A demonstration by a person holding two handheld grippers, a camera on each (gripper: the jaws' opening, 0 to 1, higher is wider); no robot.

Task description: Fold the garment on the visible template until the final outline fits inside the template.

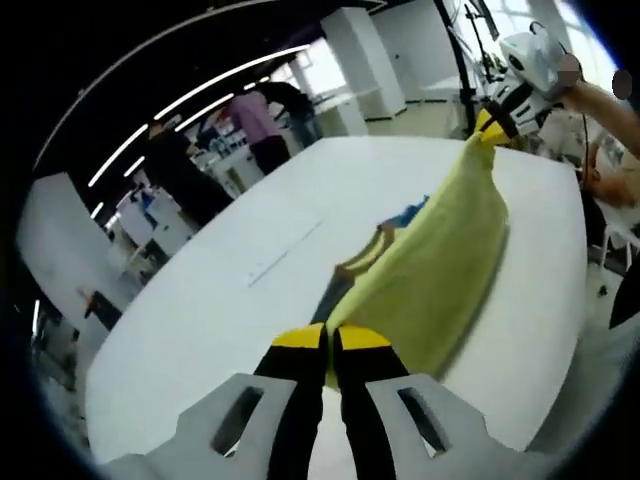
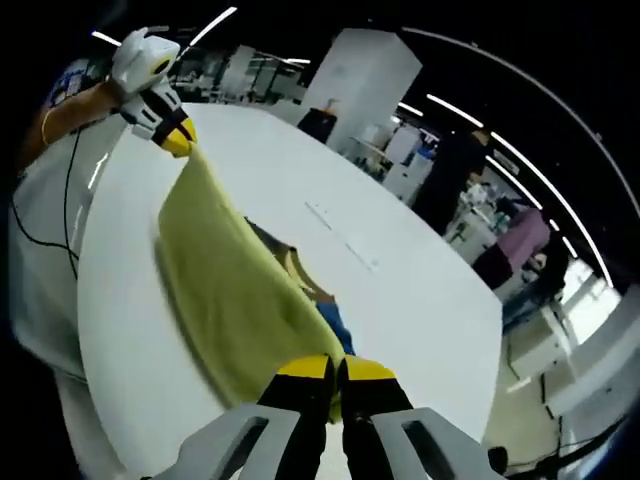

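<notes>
Two grippers (image 1: 331, 338) (image 2: 336, 368) stretch soft yellow garment (image 1: 440, 270) taut.

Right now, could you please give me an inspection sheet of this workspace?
Surface: white table.
Job's things: yellow garment stretched between both grippers; template not made out.
Clutter: blue item and tan piece beneath the garment.
Grippers: left gripper and right gripper each shut on a garment edge.
Cables: black cable beside the table.
Surroundings: people standing, white pillar, ceiling light strips.
</notes>
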